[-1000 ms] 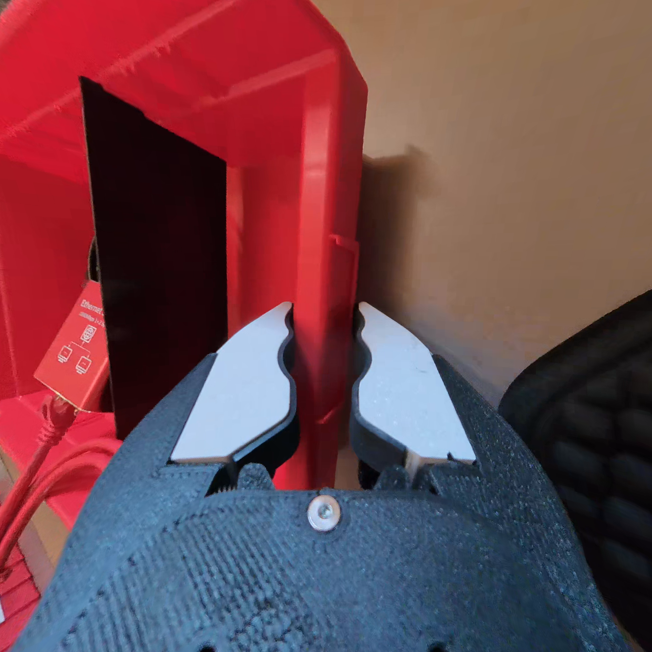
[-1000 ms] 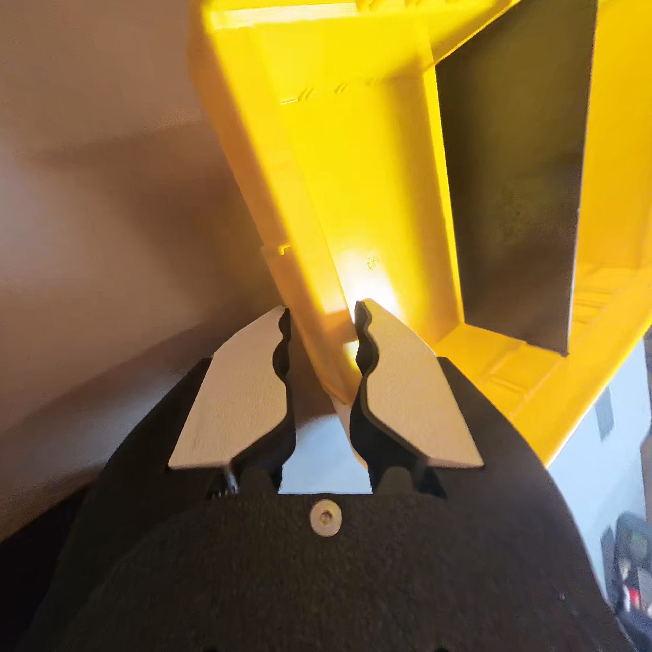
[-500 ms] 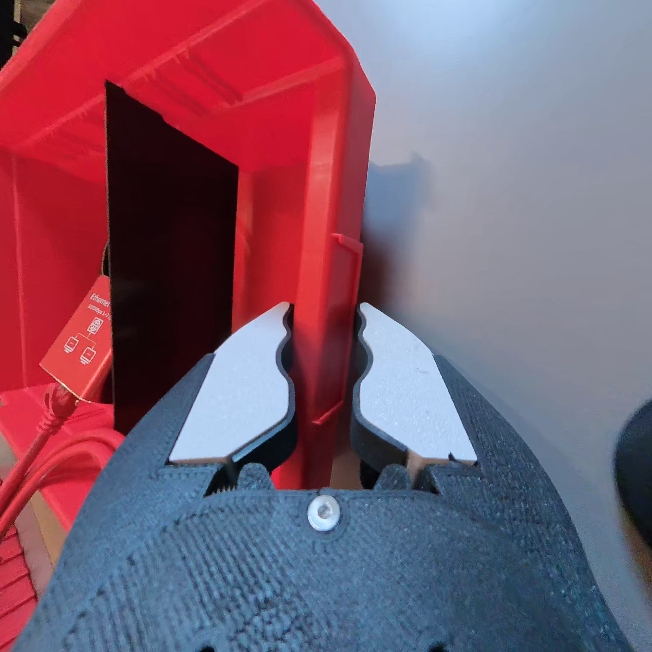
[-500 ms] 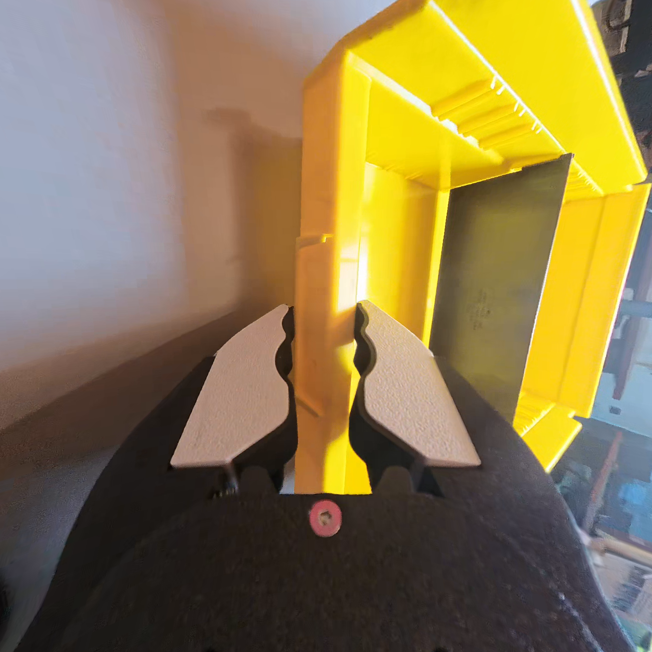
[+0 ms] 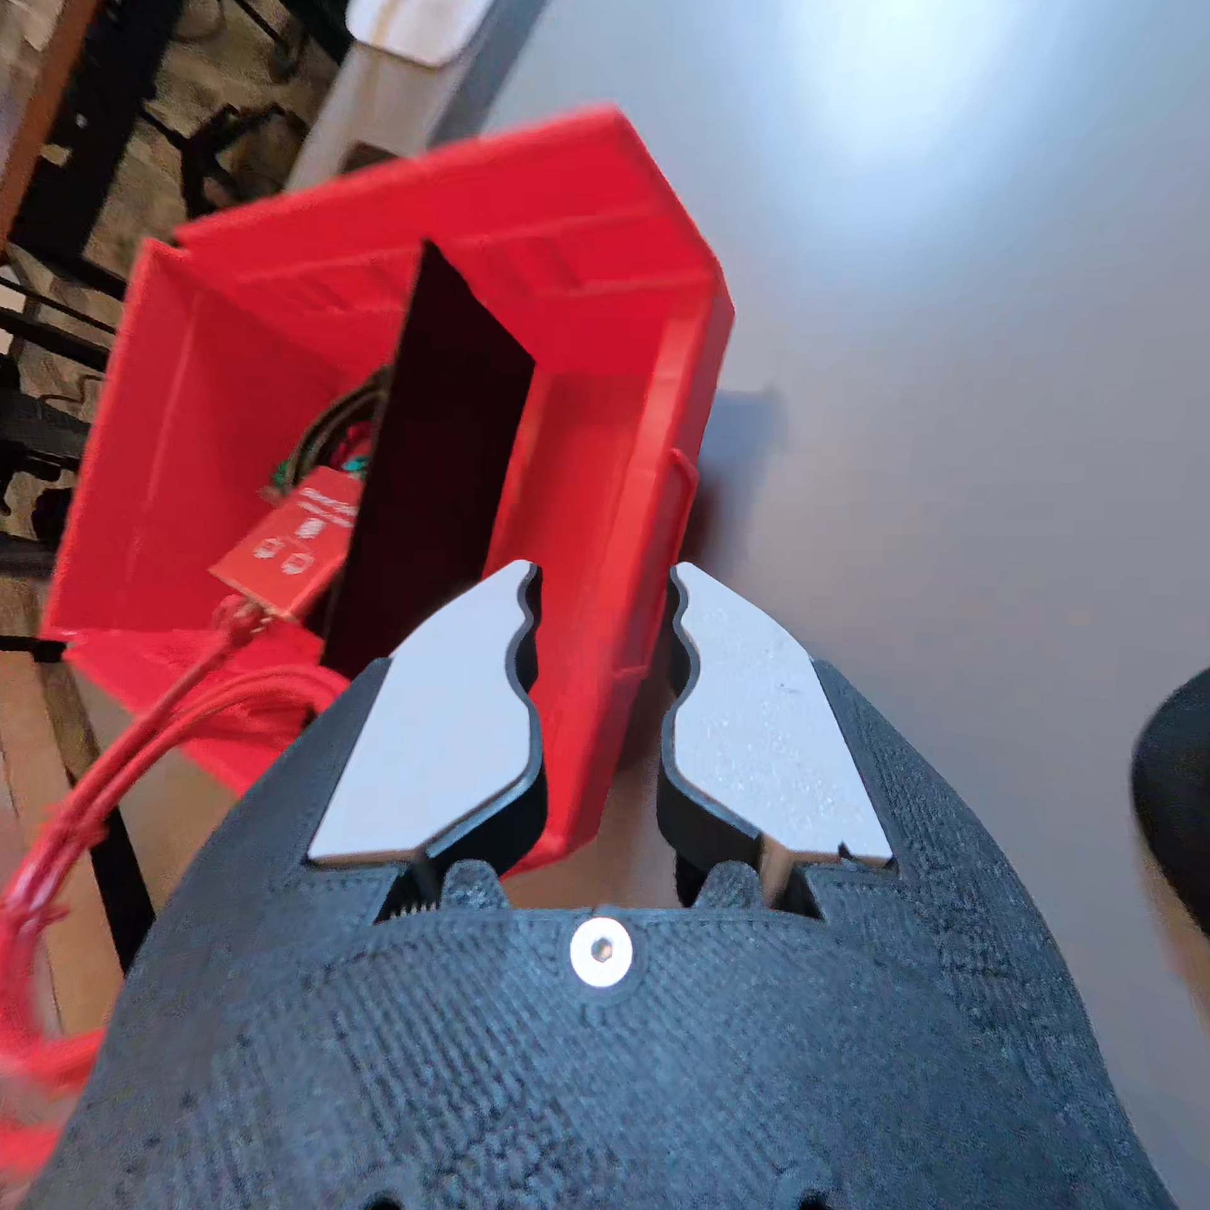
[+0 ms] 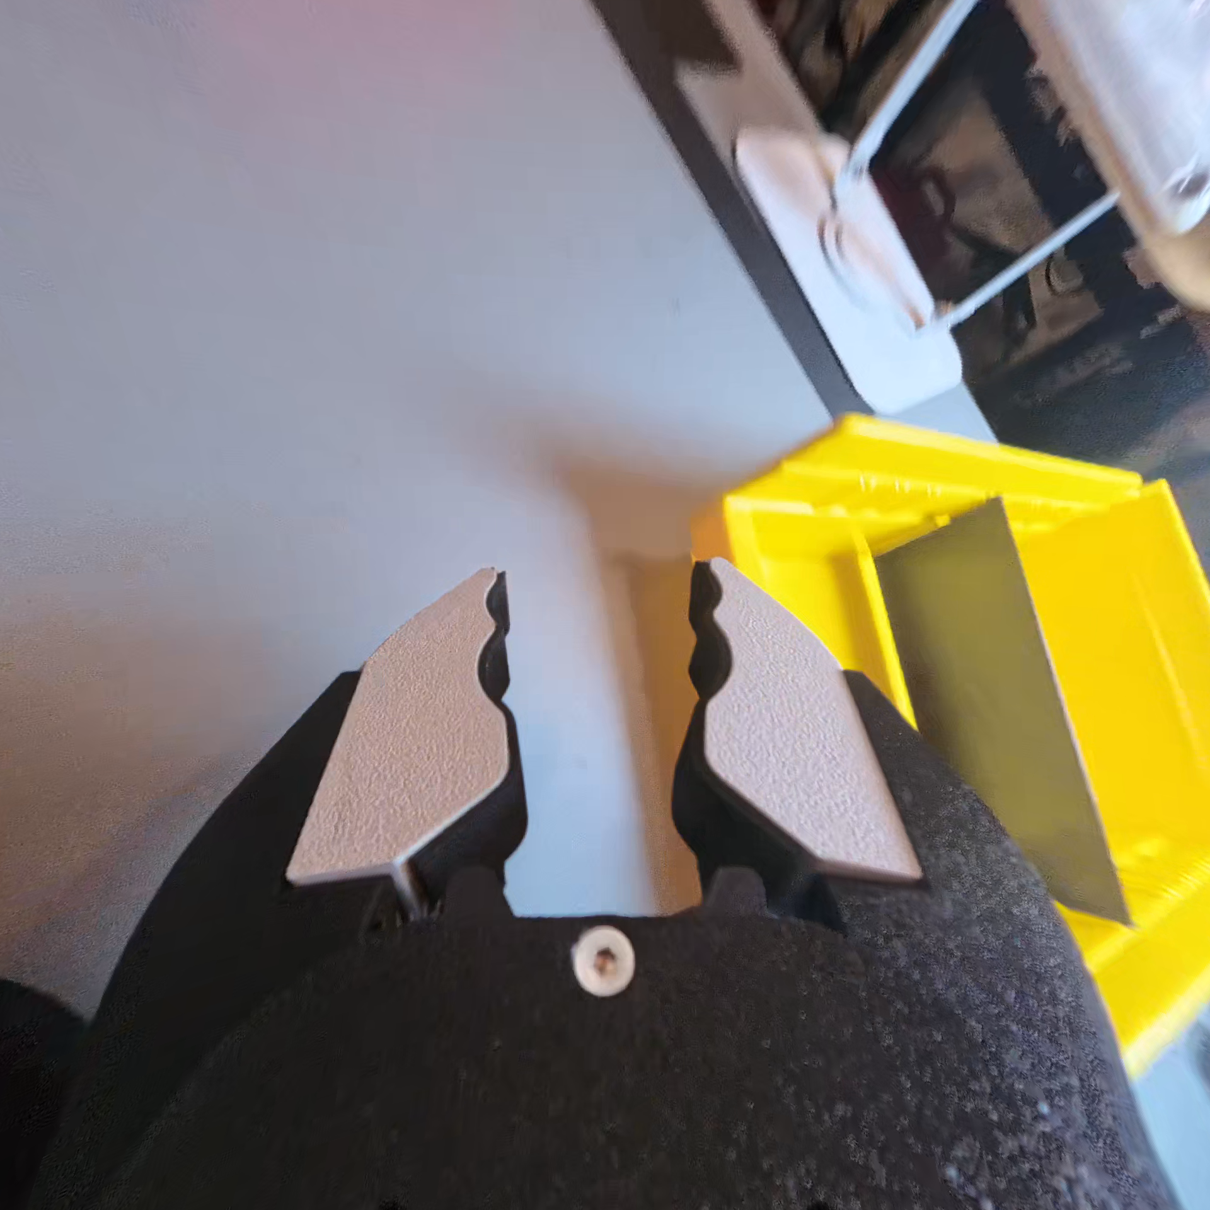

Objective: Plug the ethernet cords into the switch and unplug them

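A red bin (image 5: 609,366) stands on the pale table with a black divider (image 5: 445,458) inside. Left of the divider lies a small red switch (image 5: 288,563) with dark cords behind it. Red ethernet cords (image 5: 131,753) run from it out over the bin's front to the lower left. My left gripper (image 5: 604,576) is slightly open, and the bin's right wall stands loosely between the jaws with a gap on the right side. My right gripper (image 6: 597,576) is open and empty over the table, just left of a yellow bin (image 6: 1113,655) with a grey divider (image 6: 982,720).
The pale table (image 6: 327,327) stretches away on the inner side of each bin. A dark rounded object (image 5: 1178,786) sits at the right edge of the left wrist view. A white object (image 6: 851,294) and dark furniture lie beyond the table's far edge. The left gripper's tips are roughly 40 cm from the right gripper's.
Both grippers held the bin walls and have loosened. The right one has let go of the yellow bin, which now lies to its right. The left one has drawn back from the red bin.
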{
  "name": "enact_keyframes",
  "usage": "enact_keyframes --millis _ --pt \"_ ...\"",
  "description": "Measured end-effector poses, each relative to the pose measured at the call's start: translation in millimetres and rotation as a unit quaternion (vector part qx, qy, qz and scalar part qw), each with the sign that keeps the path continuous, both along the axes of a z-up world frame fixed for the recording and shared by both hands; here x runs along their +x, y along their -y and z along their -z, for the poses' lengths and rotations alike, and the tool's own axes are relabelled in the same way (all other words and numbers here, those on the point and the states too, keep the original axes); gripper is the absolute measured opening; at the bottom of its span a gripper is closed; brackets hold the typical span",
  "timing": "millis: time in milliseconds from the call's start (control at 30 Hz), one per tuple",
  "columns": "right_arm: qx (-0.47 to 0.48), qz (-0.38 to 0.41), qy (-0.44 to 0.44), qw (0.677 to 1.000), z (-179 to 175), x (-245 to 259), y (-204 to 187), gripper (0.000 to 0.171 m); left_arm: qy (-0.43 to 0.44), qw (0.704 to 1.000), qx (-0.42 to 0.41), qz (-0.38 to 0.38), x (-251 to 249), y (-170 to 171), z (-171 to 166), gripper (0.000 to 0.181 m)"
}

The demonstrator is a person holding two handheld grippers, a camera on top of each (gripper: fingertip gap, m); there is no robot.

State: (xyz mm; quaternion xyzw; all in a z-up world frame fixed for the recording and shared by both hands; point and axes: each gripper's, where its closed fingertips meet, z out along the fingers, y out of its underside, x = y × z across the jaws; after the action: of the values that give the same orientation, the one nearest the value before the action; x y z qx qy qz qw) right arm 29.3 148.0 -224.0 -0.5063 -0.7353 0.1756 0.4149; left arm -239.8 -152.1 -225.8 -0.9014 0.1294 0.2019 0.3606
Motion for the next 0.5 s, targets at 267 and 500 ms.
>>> enact_keyframes --millis 267,500 --pt "-0.179 -0.03 -0.185 0.966 -36 -33 81 0.044 -0.069 0.995 -0.057 -0.047 -80 10 -86 0.044" --pt "-0.163 -0.033 -0.167 0.972 -7 -35 78 0.04 -0.044 0.964 -0.259 -0.045 -151 3 -40 0.036"
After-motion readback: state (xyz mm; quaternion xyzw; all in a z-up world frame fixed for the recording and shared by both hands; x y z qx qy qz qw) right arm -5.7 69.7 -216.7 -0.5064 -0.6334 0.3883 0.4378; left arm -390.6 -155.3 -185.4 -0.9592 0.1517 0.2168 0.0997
